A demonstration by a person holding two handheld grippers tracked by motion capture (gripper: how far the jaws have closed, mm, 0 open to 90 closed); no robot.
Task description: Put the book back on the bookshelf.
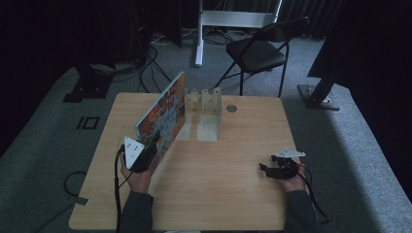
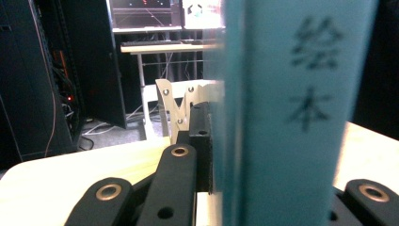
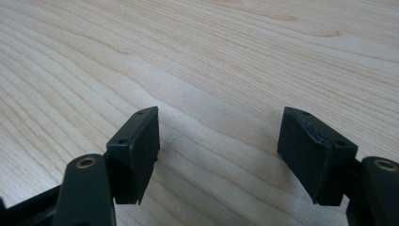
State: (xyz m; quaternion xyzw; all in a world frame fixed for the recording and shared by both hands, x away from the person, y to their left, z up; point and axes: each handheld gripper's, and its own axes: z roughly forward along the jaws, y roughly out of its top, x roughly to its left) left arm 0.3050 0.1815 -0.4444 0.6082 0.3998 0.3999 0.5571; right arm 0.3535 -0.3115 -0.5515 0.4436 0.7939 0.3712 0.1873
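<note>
A large picture book (image 1: 163, 112) with a colourful cover stands on edge over the left half of the wooden table (image 1: 228, 194), tilted and raised at its far end. My left gripper (image 1: 152, 141) is shut on its near end. In the left gripper view the book's pale blue spine (image 2: 291, 117) with dark printed characters sits between the black jaws of my left gripper (image 2: 277, 160). A white slotted book rack (image 1: 204, 103) stands just beyond the book, and shows as white uprights (image 2: 176, 103). My right gripper (image 1: 266, 170) rests open at the table's right; in its own view my right gripper (image 3: 219, 150) holds nothing.
A small round grommet (image 1: 231, 108) sits in the tabletop right of the rack. Behind the table stand a black folding chair (image 1: 257, 51) and a white desk leg (image 1: 199, 34). Cables lie on the grey carpet at the left (image 1: 73, 182).
</note>
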